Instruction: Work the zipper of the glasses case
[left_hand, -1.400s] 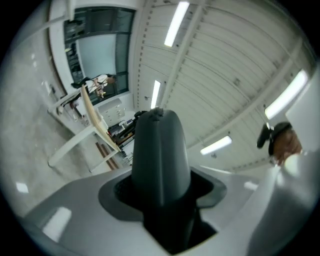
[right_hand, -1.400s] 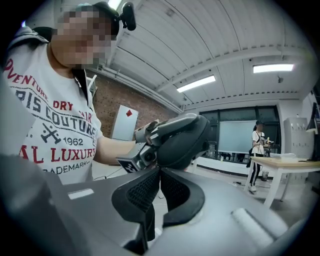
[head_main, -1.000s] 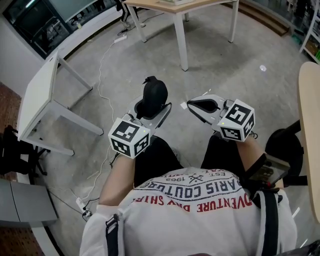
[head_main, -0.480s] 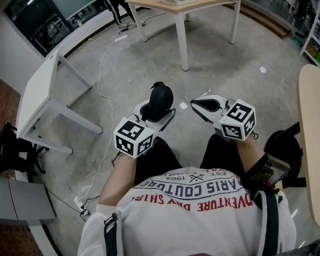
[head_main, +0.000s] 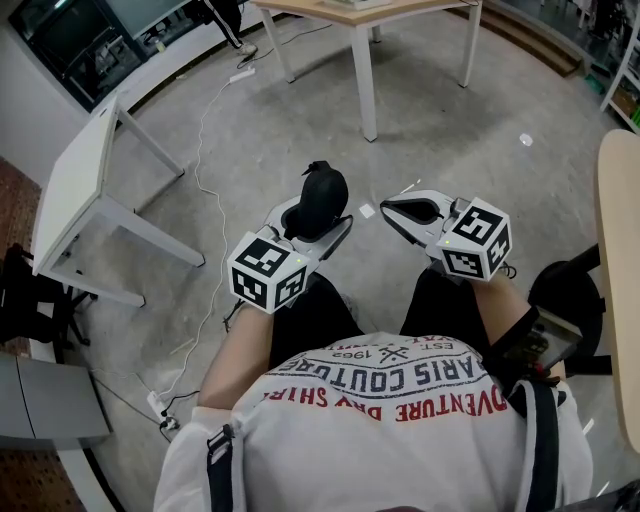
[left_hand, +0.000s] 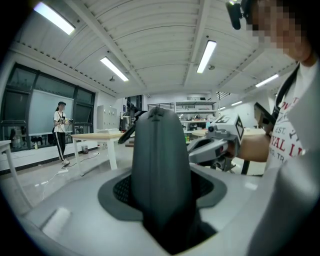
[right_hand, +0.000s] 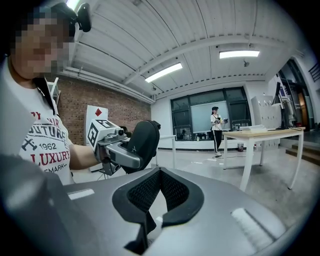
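The black glasses case (head_main: 324, 196) stands upright between the jaws of my left gripper (head_main: 312, 214), which is shut on its lower part. In the left gripper view the case (left_hand: 159, 165) fills the middle, its seam running up to a small tab at the top. My right gripper (head_main: 388, 208) hangs a short way to the case's right, apart from it, shut with nothing between its pads. The right gripper view shows its own pads (right_hand: 172, 192) pressed together and the left gripper holding the case (right_hand: 141, 144) off to the left.
I sit over a grey concrete floor. A white table (head_main: 72, 195) stands at the left, a wooden table (head_main: 365, 18) ahead, a round tabletop edge (head_main: 618, 250) at the right. A cable (head_main: 205, 130) trails across the floor. A person (right_hand: 217, 125) stands far off.
My left gripper has carried the case a little to the right, closer to the right gripper, then held still. The right gripper has barely moved.
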